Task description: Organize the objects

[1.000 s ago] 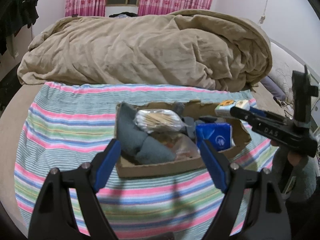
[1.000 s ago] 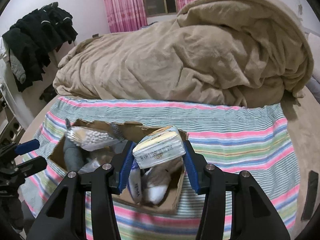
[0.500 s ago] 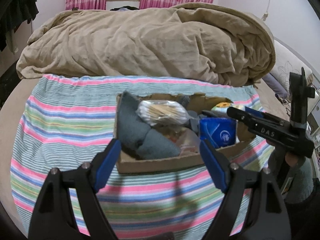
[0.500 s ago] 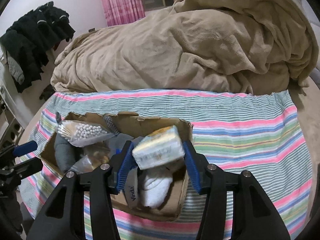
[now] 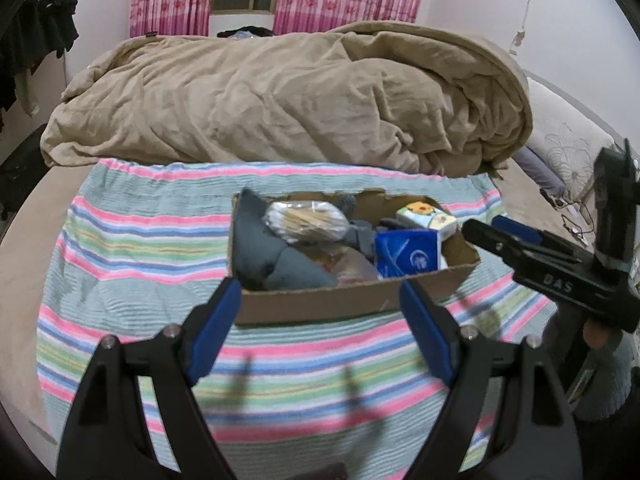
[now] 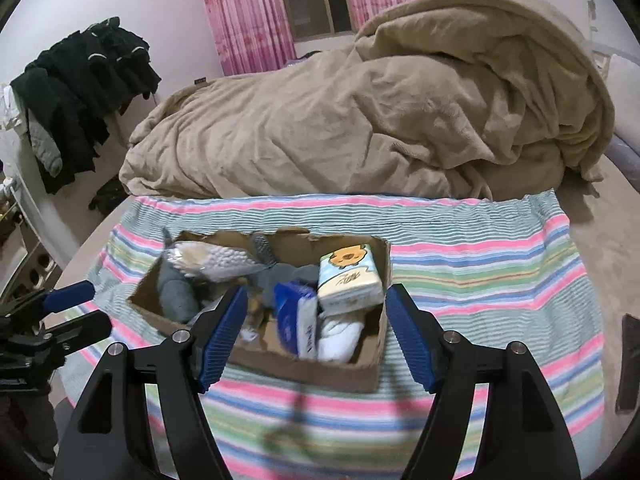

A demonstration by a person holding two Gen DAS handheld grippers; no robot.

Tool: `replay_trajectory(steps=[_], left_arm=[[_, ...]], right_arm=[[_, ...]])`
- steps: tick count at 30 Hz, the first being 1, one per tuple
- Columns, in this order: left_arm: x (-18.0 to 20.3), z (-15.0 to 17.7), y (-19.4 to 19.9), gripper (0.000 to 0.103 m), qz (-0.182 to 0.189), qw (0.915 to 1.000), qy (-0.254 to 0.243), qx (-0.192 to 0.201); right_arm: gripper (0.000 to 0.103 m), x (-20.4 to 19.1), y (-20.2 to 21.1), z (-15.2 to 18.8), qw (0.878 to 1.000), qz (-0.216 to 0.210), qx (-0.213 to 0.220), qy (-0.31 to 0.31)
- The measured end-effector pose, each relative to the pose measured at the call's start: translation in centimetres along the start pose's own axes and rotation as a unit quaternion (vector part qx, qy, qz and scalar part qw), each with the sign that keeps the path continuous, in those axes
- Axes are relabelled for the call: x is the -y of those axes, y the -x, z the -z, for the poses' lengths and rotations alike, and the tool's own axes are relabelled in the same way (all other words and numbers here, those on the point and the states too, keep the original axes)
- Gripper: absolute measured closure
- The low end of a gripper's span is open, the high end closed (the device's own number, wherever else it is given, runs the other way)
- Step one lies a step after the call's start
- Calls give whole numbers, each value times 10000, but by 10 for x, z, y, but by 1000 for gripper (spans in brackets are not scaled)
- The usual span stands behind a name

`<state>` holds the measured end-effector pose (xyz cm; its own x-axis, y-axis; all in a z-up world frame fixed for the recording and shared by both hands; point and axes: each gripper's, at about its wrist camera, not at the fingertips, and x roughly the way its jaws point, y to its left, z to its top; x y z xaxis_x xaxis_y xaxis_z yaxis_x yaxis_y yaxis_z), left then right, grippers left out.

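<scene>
**Both grippers wide open over the packed box**

The torn brown cardboard box point(image 6: 280, 364) sits on the striped pastel cloth point(image 6: 480, 280) spread across the bed, in front of the heaped tan blanket point(image 6: 360, 120). The right gripper point(image 6: 316, 336) hangs over the box's near edge, jaws spread wide with nothing between them. Just beyond those jaws, the cream tissue pack with an orange cartoon face point(image 6: 349, 280) stands in the box's far right corner, leaning against the wall. Beside it on the left sits the blue tissue packet point(image 6: 296, 312), with something white point(image 6: 340, 338) below.

The left gripper point(image 5: 320, 328) hovers at the box's front wall, jaws equally wide and holding nothing. From this view, the grey folded cloth point(image 5: 272, 256) fills the left end of the box, and the clear bag of cotton swabs point(image 5: 306, 222) rests on top of it. Dark clothes point(image 6: 80, 100) hang at the left wall; pink curtains point(image 6: 248, 12) frame the window.
</scene>
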<state>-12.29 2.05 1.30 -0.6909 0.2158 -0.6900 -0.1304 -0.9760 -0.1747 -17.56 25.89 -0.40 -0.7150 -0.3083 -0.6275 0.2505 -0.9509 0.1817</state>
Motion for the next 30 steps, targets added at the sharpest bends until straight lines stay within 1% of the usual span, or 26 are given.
replay_trajectory(steps=[2, 5, 8, 9, 10, 11, 14, 16, 20, 25, 27, 29, 30], left_arm=[[1, 5, 5, 20, -20, 10000, 49, 2], [1, 15, 15, 20, 44, 9999, 118, 2], [3, 24, 23, 20, 6, 9999, 118, -8], [4, 26, 25, 19, -16, 9999, 120, -7], [4, 29, 27, 14, -31, 9999, 132, -8], [4, 32, 30, 11, -21, 9999, 159, -4], [4, 42, 36, 11, 13, 9998, 204, -33], [3, 51, 41, 11, -42, 9997, 225, -64], [-4, 67, 53, 11, -113, 9994, 322, 9], [-13, 82, 68, 11, -326, 9985, 356, 258], [-16, 87, 66, 10, -431, 9981, 372, 217], [-18, 89, 62, 4, -413, 9983, 381, 120], [-19, 90, 62, 4, -382, 9985, 389, 81]], right_arm=[[28, -5, 9, 4, 10000, -3, 26, -7], [28, -12, 23, 10, 10000, -14, 58, -8], [28, -18, 36, 18, 10000, -29, 55, -19], [28, -21, 39, 21, 10000, -33, 37, 0], [28, -24, 41, 24, 10000, -18, 23, 19], [28, -27, 45, 27, 10000, -1, 11, 39], [26, -32, 52, 35, 10000, -23, -4, 78], [24, -35, 57, 41, 9999, -25, -30, 110], [23, -38, 64, 54, 9999, -4, -88, 148], [23, -41, 71, 65, 9998, 44, -118, 160], [23, -43, 73, 68, 9998, 33, -123, 164], [23, -45, 74, 70, 9997, 33, -136, 175], [23, -46, 73, 72, 9997, 29, -150, 183]])
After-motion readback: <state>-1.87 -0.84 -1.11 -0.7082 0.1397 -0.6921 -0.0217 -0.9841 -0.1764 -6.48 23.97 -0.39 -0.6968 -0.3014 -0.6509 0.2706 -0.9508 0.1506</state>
